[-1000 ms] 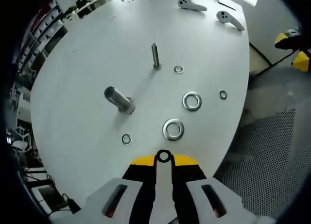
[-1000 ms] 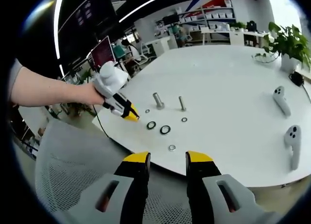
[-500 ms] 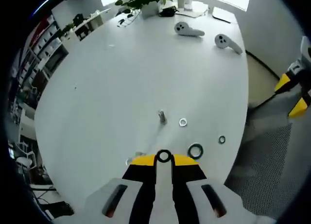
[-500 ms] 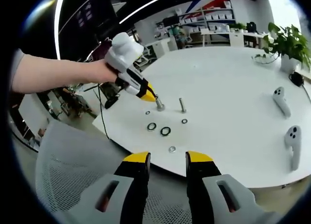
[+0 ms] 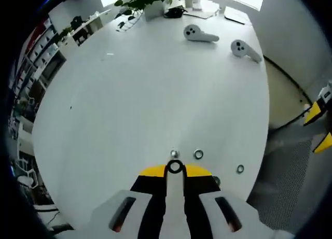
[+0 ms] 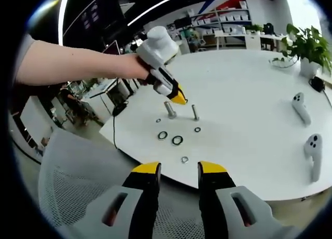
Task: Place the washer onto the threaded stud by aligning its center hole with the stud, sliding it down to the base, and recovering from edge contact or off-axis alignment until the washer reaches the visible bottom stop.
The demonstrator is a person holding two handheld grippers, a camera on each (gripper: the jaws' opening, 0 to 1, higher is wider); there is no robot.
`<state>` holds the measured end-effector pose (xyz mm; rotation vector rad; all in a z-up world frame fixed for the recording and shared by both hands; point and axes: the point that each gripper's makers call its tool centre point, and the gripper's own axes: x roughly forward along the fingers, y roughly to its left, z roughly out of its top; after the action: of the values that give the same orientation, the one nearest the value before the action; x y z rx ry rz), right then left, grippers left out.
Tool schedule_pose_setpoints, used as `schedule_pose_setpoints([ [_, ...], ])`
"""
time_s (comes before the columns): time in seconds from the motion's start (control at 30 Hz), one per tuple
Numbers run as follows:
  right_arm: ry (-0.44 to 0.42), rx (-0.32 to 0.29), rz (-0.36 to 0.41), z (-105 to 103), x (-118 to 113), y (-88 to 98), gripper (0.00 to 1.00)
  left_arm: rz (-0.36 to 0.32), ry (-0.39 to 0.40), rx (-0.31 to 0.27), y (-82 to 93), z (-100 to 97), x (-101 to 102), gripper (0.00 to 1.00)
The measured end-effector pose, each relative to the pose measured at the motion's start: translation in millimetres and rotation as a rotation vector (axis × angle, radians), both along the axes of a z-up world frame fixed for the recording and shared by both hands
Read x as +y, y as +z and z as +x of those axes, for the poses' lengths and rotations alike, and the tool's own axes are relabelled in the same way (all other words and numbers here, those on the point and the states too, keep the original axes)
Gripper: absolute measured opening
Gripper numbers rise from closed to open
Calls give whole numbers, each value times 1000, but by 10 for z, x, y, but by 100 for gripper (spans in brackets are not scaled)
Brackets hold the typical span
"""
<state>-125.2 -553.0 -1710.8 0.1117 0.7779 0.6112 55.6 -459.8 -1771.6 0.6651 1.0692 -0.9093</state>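
White round table (image 6: 249, 109) in an open office | your left gripper (image 5: 175, 168) pinches a washer (image 5: 175, 167) just above the thin stud (image 6: 195, 112), stud top (image 5: 173, 154) just past the jaw tips | thick stud (image 6: 169, 109) beside the thin stud | loose washers (image 6: 177, 140) near the thin stud | your right gripper (image 6: 179, 169) jaws spread, off the table edge, well apart from the thin stud.

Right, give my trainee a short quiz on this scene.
1. True or false: the right tongs are shut.
2. The left tongs hold: A) a washer; B) a controller; C) nothing.
3. In the right gripper view, how many upright studs stand on the table?
Key: 1 false; 2 A; 3 two.
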Motion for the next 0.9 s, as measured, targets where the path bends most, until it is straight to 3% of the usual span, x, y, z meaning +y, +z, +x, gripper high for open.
schedule_pose_setpoints([
  [0.33, -4, 1, 5, 1, -1, -1, 31, 24, -42, 18, -83, 54, -105, 9],
  [0.9, -6, 9, 1, -9, -7, -9, 30, 90, -102, 33, -219, 82, -99, 9],
])
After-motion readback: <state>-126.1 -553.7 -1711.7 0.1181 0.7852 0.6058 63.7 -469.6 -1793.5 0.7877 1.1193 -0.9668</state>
